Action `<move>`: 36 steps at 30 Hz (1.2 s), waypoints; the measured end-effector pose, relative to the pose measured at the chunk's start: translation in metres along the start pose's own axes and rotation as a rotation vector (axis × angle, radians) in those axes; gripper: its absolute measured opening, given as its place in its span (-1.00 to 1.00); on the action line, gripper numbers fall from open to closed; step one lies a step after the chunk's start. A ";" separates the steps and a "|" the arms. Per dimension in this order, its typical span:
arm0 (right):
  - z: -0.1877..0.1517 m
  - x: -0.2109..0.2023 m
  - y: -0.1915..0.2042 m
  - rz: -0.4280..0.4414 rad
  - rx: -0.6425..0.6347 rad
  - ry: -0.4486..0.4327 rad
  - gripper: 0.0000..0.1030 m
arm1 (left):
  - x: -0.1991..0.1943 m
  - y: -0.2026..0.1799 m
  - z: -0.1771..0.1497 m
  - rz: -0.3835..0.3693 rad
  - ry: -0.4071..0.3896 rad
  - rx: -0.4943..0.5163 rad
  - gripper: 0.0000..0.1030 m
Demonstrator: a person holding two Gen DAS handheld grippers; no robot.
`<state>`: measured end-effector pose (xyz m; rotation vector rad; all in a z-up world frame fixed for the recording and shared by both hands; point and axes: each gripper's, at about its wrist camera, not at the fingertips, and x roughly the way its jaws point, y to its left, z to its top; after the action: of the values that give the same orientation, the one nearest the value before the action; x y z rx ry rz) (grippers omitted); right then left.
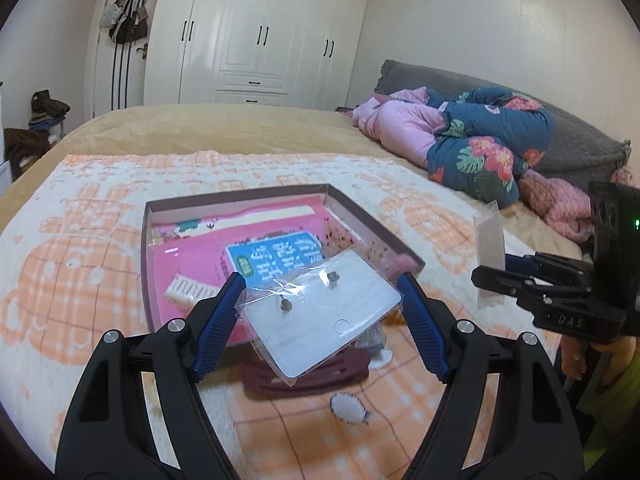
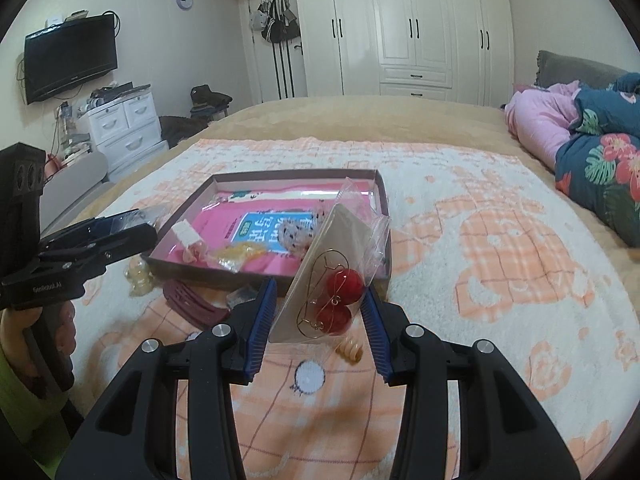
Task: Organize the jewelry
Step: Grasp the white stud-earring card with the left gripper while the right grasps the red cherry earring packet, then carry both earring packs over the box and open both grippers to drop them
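Left wrist view: left tongs (image 1: 320, 300) clenched on a clear bag with a white card of stud earrings (image 1: 324, 312), lifted over the near edge of the box (image 1: 160, 216). Right wrist view: right tongs (image 2: 320, 312) grasping a bagged card of red ball earrings (image 2: 336, 300) above the towel (image 2: 500, 280); box just beyond, on the bed.

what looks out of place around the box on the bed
Several pieces lie on the towel outside the shallow box: a maroon hair clip, a cream spiral hair tie and a pale yellowish item at the box's left corner. Nothing looks spilled or damaged.
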<state>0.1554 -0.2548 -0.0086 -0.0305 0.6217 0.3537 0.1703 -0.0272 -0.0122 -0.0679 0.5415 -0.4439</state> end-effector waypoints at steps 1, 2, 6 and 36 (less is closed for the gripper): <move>0.002 0.000 0.001 -0.002 -0.002 -0.005 -0.20 | 0.001 0.001 0.003 -0.002 -0.006 -0.004 0.33; 0.004 0.000 0.001 -0.003 -0.004 -0.009 -0.20 | 0.002 0.003 0.006 -0.002 -0.012 -0.005 0.33; 0.014 0.003 0.003 -0.011 -0.018 -0.025 -0.20 | 0.005 0.006 0.018 0.001 -0.037 -0.010 0.33; 0.058 0.076 -0.003 -0.092 -0.065 -0.014 -0.20 | 0.065 0.050 0.028 0.024 0.004 -0.107 0.33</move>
<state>0.2466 -0.2258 -0.0053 -0.1187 0.5922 0.2849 0.2537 -0.0110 -0.0287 -0.1629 0.5691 -0.3918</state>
